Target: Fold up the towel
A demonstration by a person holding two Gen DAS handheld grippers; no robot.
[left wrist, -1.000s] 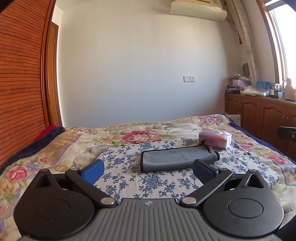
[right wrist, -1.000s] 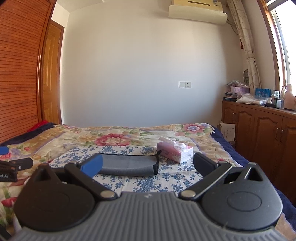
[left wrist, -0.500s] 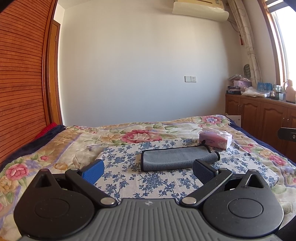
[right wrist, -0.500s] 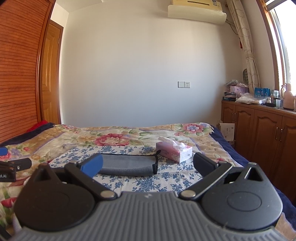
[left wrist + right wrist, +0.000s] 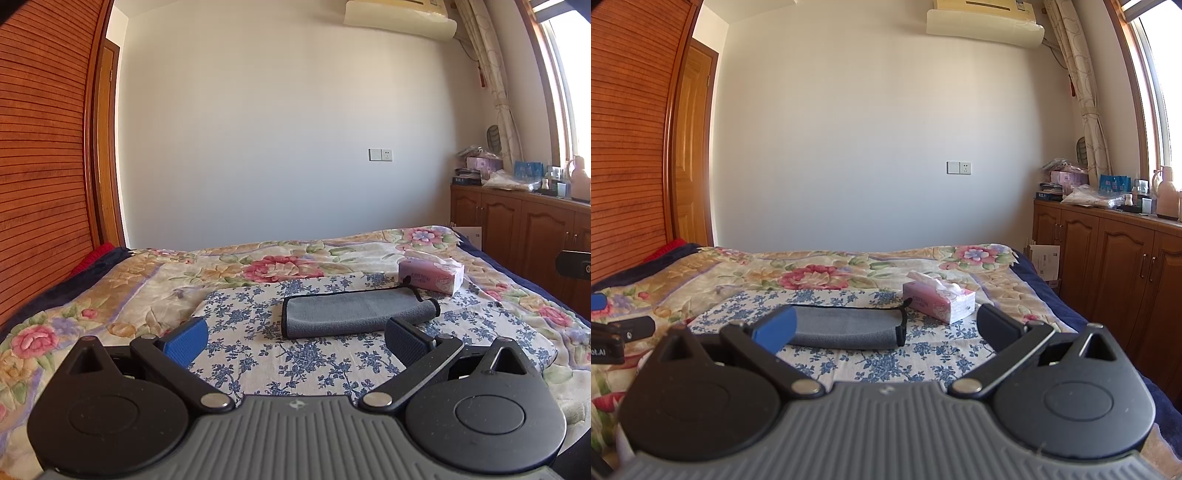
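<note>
Gray towel folded on the bed

The towel lies just beside the pink tissue box. Left gripper and right gripper fingers are wide apart, holding nothing.

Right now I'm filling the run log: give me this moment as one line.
towel: folded, flat on blue floral cloth | left gripper: open, clear of towel | right gripper: open, clear | tissue box: beside towel

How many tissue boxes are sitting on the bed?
1. The pink tissue box sits on the blue floral cloth, just beyond the right end of the folded grey towel. Nothing suggests another behind it.
</note>
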